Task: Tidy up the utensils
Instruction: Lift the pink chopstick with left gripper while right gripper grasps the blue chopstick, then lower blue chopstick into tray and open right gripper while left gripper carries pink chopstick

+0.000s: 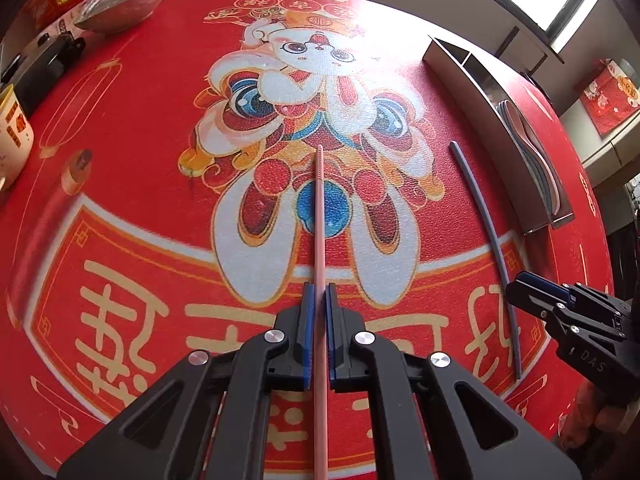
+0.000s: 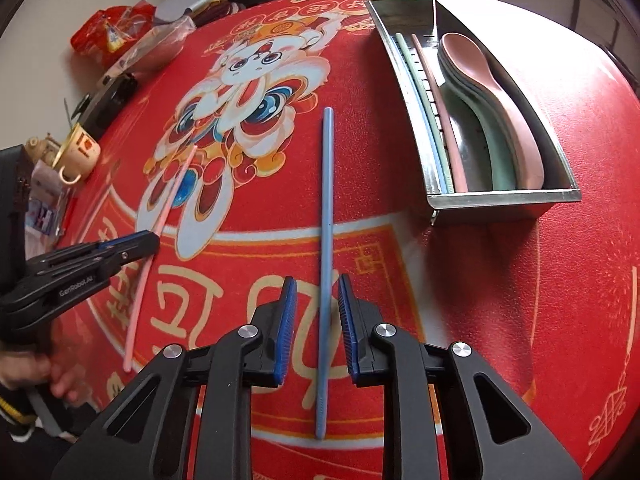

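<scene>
**2 chopsticks on the mat, 1 gripped and 1 between parted pads**

The near end of the pink chopstick (image 1: 320,240) runs under the left gripper (image 1: 319,300) and off the bottom edge of the left wrist view. In that view the metal tray (image 1: 472,80) shows mostly as a side wall, so its contents are hard to make out. From the right wrist view the tray (image 2: 504,196) holds 3 chopsticks (image 2: 430,120) and a stack of spoons (image 2: 492,92); the lower spoons are too overlapped to count.

The left gripper is clamped tight on the pink chopstick. The right gripper (image 2: 317,300) stands narrowly parted around the blue chopstick (image 2: 327,216), which lies flat on the red mat (image 2: 520,300) left of the tray; its pads are not touching it.

A mug (image 2: 82,150) sits at the mat's far left edge.
</scene>
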The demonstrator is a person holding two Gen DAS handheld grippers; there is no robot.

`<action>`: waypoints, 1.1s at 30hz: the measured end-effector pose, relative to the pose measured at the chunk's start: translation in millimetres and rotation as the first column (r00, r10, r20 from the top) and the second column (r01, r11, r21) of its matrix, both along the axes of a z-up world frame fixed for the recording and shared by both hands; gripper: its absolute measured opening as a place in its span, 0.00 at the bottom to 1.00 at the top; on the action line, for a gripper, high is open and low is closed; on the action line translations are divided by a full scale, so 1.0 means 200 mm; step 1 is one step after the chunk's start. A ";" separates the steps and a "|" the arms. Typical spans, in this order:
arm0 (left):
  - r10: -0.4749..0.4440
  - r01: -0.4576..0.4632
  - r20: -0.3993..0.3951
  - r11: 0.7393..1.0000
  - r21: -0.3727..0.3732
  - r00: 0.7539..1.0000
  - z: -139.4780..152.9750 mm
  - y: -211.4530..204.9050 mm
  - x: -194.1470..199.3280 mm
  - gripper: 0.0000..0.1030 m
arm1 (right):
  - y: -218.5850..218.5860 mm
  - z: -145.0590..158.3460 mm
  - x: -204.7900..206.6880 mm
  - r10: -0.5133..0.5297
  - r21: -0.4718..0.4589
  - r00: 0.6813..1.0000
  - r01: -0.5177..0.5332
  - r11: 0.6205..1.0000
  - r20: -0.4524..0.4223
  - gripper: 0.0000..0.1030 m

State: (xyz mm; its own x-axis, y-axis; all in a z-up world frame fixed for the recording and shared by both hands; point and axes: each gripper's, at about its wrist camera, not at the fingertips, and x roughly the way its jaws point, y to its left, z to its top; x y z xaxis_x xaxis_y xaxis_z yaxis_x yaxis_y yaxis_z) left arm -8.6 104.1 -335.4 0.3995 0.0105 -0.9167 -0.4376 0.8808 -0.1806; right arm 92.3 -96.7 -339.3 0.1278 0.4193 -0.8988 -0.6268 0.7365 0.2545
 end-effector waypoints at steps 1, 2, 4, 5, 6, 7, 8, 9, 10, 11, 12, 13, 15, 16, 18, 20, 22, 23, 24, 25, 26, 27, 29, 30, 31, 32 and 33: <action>-0.001 0.001 0.001 1.000 -0.001 1.000 0.00 0.01 -0.01 0.05 | 0.01 -0.01 0.00 -0.001 -0.015 1.000 0.001 1.000 0.009 0.19; -0.003 0.003 0.002 1.000 -0.002 1.000 0.00 0.02 -0.02 0.05 | 0.03 -0.01 0.00 -0.003 -0.031 1.000 0.003 1.000 0.021 0.19; -0.007 0.007 0.008 1.000 -0.012 1.000 0.00 0.04 -0.03 0.05 | 0.05 -0.01 0.00 -0.001 -0.046 0.999 0.003 0.999 0.048 0.18; -0.010 0.010 0.011 1.000 -0.018 1.000 0.00 0.04 -0.04 0.05 | 0.06 -0.01 0.00 0.001 -0.057 0.998 0.002 0.998 0.060 0.18; -0.015 0.015 0.013 1.000 -0.022 1.000 0.00 0.05 -0.04 0.05 | 0.08 -0.01 0.00 0.004 -0.069 0.997 0.002 0.998 0.073 0.17; -0.020 0.020 0.015 1.000 -0.024 1.000 0.00 0.05 -0.04 0.05 | 0.10 -0.01 0.00 0.007 -0.080 0.996 -0.001 0.997 0.085 0.17; -0.025 0.026 0.017 0.999 -0.026 1.000 0.00 0.05 -0.05 0.05 | 0.11 -0.01 0.00 0.012 -0.091 0.995 -0.003 0.996 0.100 0.17; -0.030 0.030 0.020 0.999 -0.029 0.999 0.00 0.05 -0.05 0.06 | 0.12 -0.01 0.00 0.015 -0.102 0.994 -0.003 0.995 0.112 0.17; -0.034 0.034 0.021 0.999 -0.031 0.999 0.00 0.06 -0.05 0.06 | 0.14 -0.01 -0.01 0.020 -0.113 0.992 -0.005 0.994 0.125 0.17; -0.038 0.038 0.022 0.999 -0.032 0.999 -0.01 0.06 -0.05 0.07 | 0.15 -0.01 -0.01 0.025 -0.121 0.990 -0.009 0.993 0.136 0.17; -0.041 0.042 0.024 0.999 -0.034 0.999 -0.01 0.06 -0.05 0.07 | 0.15 -0.01 -0.01 0.030 -0.126 0.989 -0.012 0.992 0.145 0.16; -0.045 0.046 0.026 0.998 -0.039 0.999 -0.01 0.06 -0.05 0.07 | 0.16 -0.01 -0.01 0.031 -0.127 0.988 -0.012 0.992 0.149 0.16; -0.049 0.051 0.029 0.998 -0.047 0.998 -0.01 0.07 -0.05 0.07 | 0.16 -0.01 -0.01 0.027 -0.125 0.988 -0.008 0.992 0.152 0.16; -0.052 0.054 0.031 0.997 -0.050 0.998 -0.01 0.07 -0.05 0.07 | 0.16 -0.01 -0.01 0.025 -0.123 0.988 -0.006 0.992 0.151 0.15; -0.055 0.057 0.037 0.997 -0.056 0.998 -0.01 0.08 -0.06 0.07 | 0.16 -0.01 -0.01 0.027 -0.111 0.990 -0.011 0.994 0.139 0.09; -0.055 0.057 0.042 0.996 -0.065 0.998 -0.01 0.09 -0.05 0.07 | 0.16 -0.01 -0.02 0.030 -0.113 0.990 -0.014 0.993 0.140 0.07; -0.054 0.058 0.045 0.996 -0.072 0.998 -0.02 0.10 -0.05 0.07 | 0.16 -0.01 -0.02 0.022 -0.106 0.991 -0.009 0.994 0.130 0.06; -0.053 0.056 0.047 0.995 -0.077 0.998 -0.02 0.10 -0.05 0.07 | 0.15 -0.01 -0.01 0.015 -0.098 0.993 -0.003 0.995 0.120 0.06; -0.051 0.055 0.048 0.995 -0.082 0.998 -0.02 0.11 -0.04 0.07 | 0.15 -0.01 0.00 0.007 -0.090 0.994 0.003 0.996 0.110 0.06; -0.050 0.054 0.048 0.995 -0.087 0.998 -0.02 0.11 -0.04 0.07 | 0.14 -0.01 0.00 -0.003 -0.077 0.995 0.011 0.997 0.097 0.06; -0.049 0.053 0.048 0.994 -0.092 0.998 -0.02 0.11 -0.04 0.06 | 0.13 -0.01 0.01 -0.015 -0.057 0.996 0.019 0.998 0.084 0.06; -0.049 0.054 0.050 0.994 -0.098 0.998 -0.02 0.11 -0.04 0.05 | 0.12 0.00 0.01 -0.025 -0.036 0.997 0.028 0.999 0.075 0.06; -0.048 0.053 0.049 0.993 -0.102 0.998 -0.02 0.12 -0.04 0.05 | 0.10 0.02 0.02 -0.044 0.001 0.997 0.044 0.999 0.065 0.06; -0.046 0.050 0.048 0.993 -0.103 0.998 -0.01 0.12 -0.04 0.05 | 0.09 0.04 0.02 -0.053 0.021 0.997 0.052 0.998 0.060 0.06; -0.041 0.046 0.051 0.994 -0.100 0.998 -0.01 0.12 -0.04 0.05 | 0.08 0.06 0.03 -0.061 0.038 0.996 0.058 0.998 0.059 0.06; -0.034 0.040 0.062 0.994 -0.100 0.998 0.00 0.13 -0.04 0.05 | 0.07 0.07 0.03 -0.067 0.055 0.996 0.064 0.996 0.058 0.06; -0.027 0.034 0.072 0.995 -0.098 0.997 0.02 0.13 -0.05 0.05 | 0.06 0.09 0.04 -0.075 0.071 0.996 0.071 0.995 0.058 0.06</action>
